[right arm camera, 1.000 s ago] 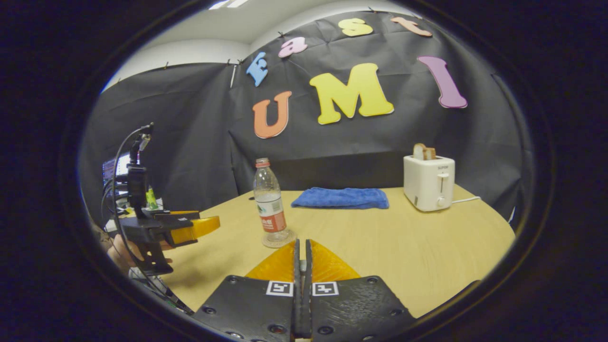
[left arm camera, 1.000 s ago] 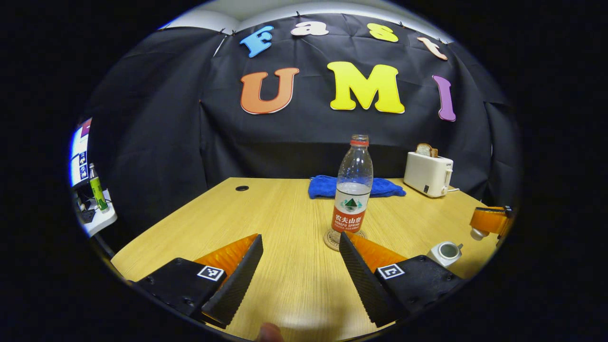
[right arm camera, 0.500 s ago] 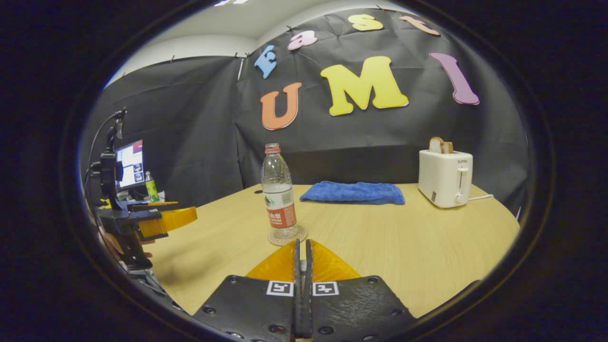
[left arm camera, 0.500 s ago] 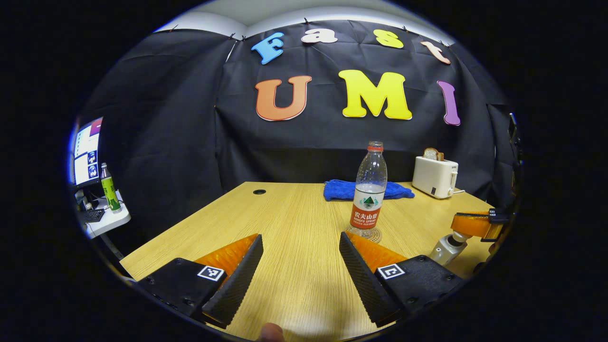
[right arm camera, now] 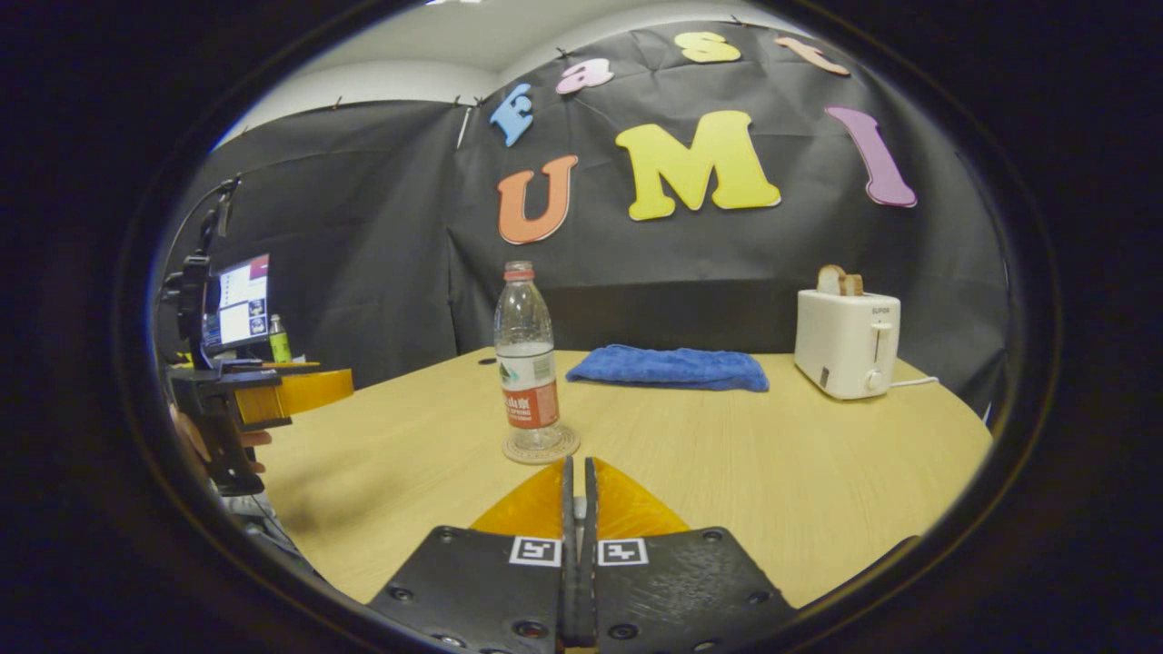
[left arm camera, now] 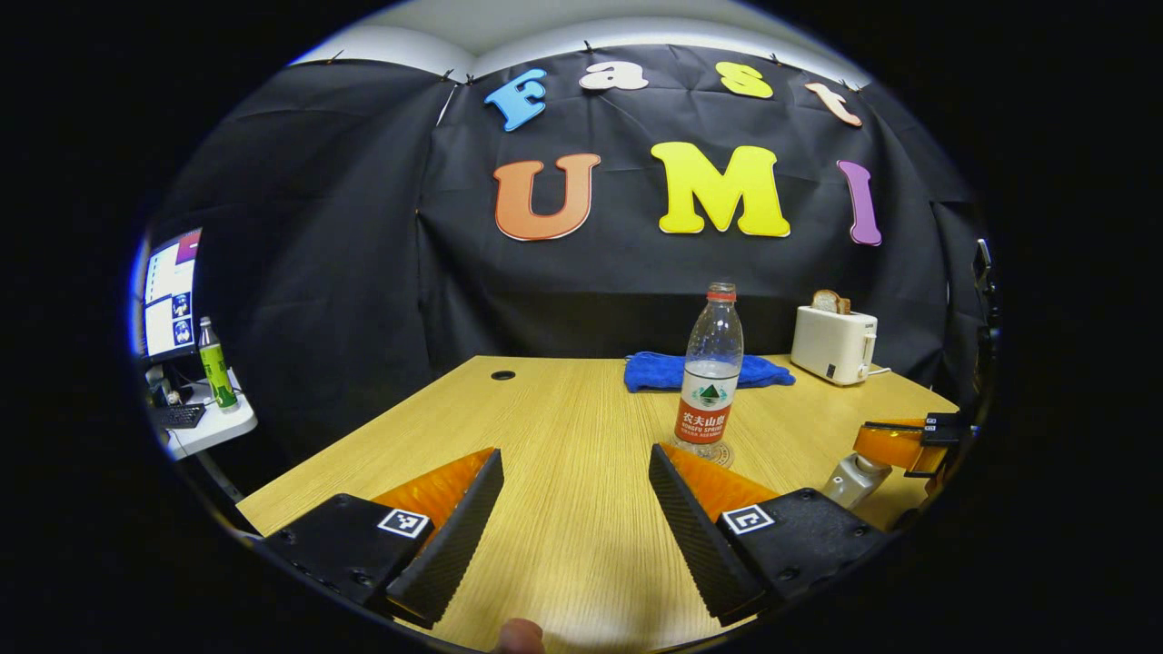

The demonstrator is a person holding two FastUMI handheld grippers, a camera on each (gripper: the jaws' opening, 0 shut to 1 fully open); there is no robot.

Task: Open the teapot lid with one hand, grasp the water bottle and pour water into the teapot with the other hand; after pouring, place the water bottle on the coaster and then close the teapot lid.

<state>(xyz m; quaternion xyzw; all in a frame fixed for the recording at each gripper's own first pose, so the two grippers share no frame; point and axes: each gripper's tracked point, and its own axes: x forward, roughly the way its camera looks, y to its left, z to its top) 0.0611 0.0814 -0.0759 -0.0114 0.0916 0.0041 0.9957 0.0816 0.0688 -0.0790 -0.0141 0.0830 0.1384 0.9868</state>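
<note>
A clear water bottle with a red cap and red label stands upright on a round coaster on the wooden table. My left gripper is open and holds nothing, a short way in front and to the left of the bottle. It also shows at the left of the right gripper view as the left gripper, held by a hand. At the right edge of the left gripper view, the white teapot sits directly under my right gripper, which is shut on the lid. In its own view the right gripper hides the teapot.
A folded blue towel lies behind the bottle. A white toaster with bread in it stands at the back right. A side shelf with a monitor and a green bottle is off the table's left edge.
The left gripper has drawn back from the bottle, still open. The right gripper brought the lid from beside the open teapot down onto it.
</note>
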